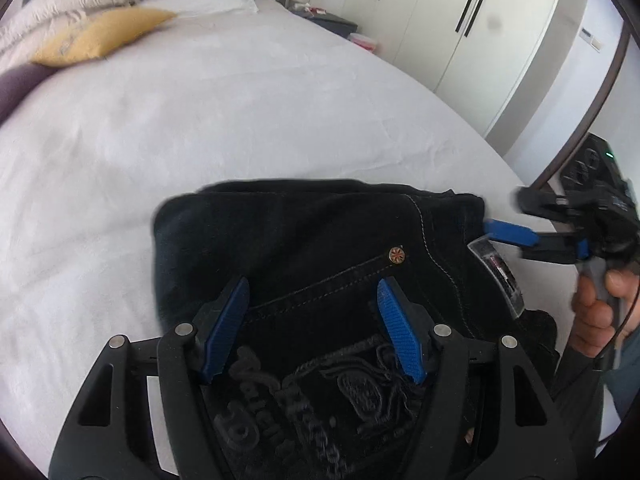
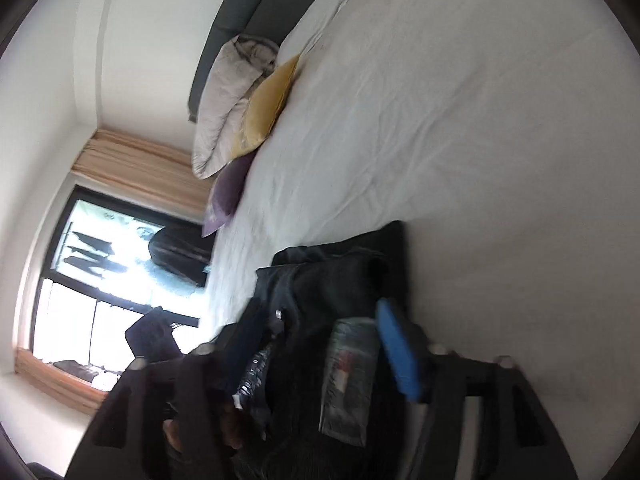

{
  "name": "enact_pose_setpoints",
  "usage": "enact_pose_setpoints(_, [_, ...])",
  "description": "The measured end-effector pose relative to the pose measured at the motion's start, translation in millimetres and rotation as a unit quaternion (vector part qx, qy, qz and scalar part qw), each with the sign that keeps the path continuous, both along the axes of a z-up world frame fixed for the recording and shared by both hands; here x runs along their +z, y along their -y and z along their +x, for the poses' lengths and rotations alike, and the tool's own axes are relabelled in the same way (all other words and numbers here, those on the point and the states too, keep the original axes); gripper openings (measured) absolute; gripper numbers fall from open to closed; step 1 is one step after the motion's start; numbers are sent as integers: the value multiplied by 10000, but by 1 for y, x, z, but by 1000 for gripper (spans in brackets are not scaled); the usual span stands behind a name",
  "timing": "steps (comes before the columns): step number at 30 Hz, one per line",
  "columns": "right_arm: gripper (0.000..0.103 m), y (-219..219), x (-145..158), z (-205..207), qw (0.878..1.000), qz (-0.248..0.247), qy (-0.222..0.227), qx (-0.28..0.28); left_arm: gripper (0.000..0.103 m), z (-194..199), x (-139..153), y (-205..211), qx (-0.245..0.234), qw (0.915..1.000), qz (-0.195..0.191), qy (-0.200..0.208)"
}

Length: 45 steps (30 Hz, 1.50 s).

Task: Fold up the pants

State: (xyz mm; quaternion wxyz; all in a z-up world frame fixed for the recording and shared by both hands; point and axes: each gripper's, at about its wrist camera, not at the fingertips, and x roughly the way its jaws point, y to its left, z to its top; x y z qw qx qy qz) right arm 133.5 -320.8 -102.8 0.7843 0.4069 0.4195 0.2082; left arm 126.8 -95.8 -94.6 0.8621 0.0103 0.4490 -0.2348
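The left tool (image 1: pixel 314 322) hangs spread over the folded black pants (image 1: pixel 320 240), pinching nothing. The right tool (image 1: pixel 496 232), jaws apart, sits at their right edge beside the label (image 1: pixel 500 272). The pants lie near the bed's (image 1: pixel 240 120) corner; bare sheet stretches beyond.

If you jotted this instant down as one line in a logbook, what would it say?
task: fold pants | pants: dark, folded bundle on white bed | left tool: open above pants | right tool: open at pants' edge
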Motion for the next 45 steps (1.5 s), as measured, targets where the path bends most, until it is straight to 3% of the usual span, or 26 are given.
enact_pose_setpoints(2, [87, 5, 15, -15, 9995, -223, 226, -61, 65, -23, 15, -9, 11, 9995, -171, 266])
enact_pose_setpoints(6, [89, 1, 19, -35, 9975, -594, 54, 371, 69, -37, 27, -44, 459, 9980, -99, 426])
enact_pose_setpoints(9, [89, 2, 3, -41, 9961, -652, -164, 568, 74, -29, 11, -72, 747, 9970, -174, -110])
enact_pose_setpoints(13, [89, 4, -20, -33, 9952, -383, -615, 661, 74, -30, -14, -78, 407, 9954, -464, -731])
enact_pose_setpoints(17, [90, 0, -23, -25, 9939, -343, -675, 799, 82, -24, -26, -73, 245, 9931, -616, -972])
enact_pose_setpoints(21, [90, 6, -24, -19, 9935, -185, -804, 786, 83, -15, -33, -69, 191, 9913, -674, -1116])
enact_pose_setpoints(23, [80, -2, -23, -16, 9924, -317, -758, 913, 83, -14, -32, -71, 191, 9903, -674, -1198])
enact_pose_setpoints(24, [78, -7, -22, -15, 9918, -399, -757, 947, 80, -13, -32, -70, 198, 9904, -642, -1209])
enact_pose_setpoints(25, [71, -12, -21, -16, 9907, -593, -747, 972, 69, -14, -30, -67, 187, 9904, -631, -1219])
enact_pose_setpoints(28, [39, -19, -16, -19, 9873, -1108, -711, 890, 52, -16, -27, -58, 253, 9914, -497, -1186])
enact_pose_setpoints(33, [27, -33, 2, -26, 9783, -1835, -377, 883, 24, -22, -15, -51, 323, 9937, -413, -991])
enact_pose_setpoints(35, [21, -40, 16, -30, 9734, -2104, -167, 896, 21, -24, -7, -48, 317, 9943, -443, -911])
enact_pose_setpoints(40, [19, -49, 53, -33, 9671, -2368, 315, 878, 18, -28, 24, -46, 310, 9961, -569, -605])
enact_pose_setpoints(45, [19, -42, 98, -20, 9647, -2398, 846, 682, 18, -15, 83, -47, 328, 9977, -584, 86])
